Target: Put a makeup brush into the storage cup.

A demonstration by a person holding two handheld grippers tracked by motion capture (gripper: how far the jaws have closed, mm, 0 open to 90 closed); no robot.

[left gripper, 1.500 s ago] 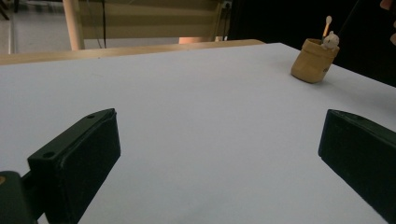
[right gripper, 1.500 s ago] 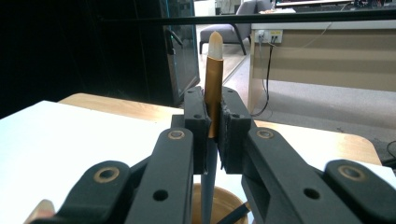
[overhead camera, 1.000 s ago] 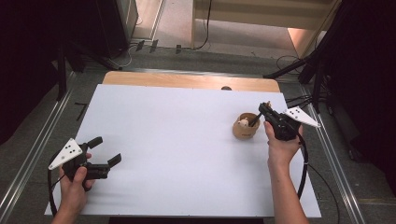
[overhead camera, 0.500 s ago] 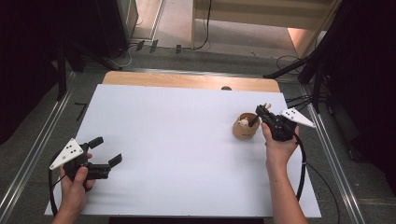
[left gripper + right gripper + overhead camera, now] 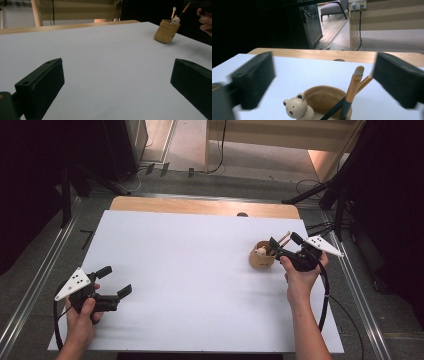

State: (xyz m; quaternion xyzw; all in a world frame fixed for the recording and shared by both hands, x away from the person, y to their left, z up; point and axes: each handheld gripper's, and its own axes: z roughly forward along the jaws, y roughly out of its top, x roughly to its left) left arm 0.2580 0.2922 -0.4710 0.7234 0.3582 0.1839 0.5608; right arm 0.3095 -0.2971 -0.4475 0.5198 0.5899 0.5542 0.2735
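White sheeting covers most of the surface (image 5: 200,270), with a strip of bare pale wood showing along its far edge and dark floor, cables and black stands beyond.

Toward the right side of the surface stands a small tan cup (image 5: 261,260), upright, with a cream bear figure (image 5: 260,251) perched at its rim. Two slim brushes (image 5: 284,238) lean out of the cup, tilted away toward the far right; in the right gripper view one has a wooden handle with a grey tip (image 5: 359,70), and a second, paler handle crosses behind it.

The right gripper (image 5: 283,247), held in the person's right hand (image 5: 300,275), sits just beside the cup on its right and points at it. Its jaws have just been opening and now stand wide apart on either side of the brush tops; in the right gripper view the brush tips lie close to the right-hand jaw, and whether they touch it cannot be told. Nothing is clamped.

The left gripper (image 5: 114,281) is held in the person's left hand (image 5: 82,312) near the front left corner of the surface, well apart from the cup. Its jaws are also spread wide, with bare white sheeting between them.
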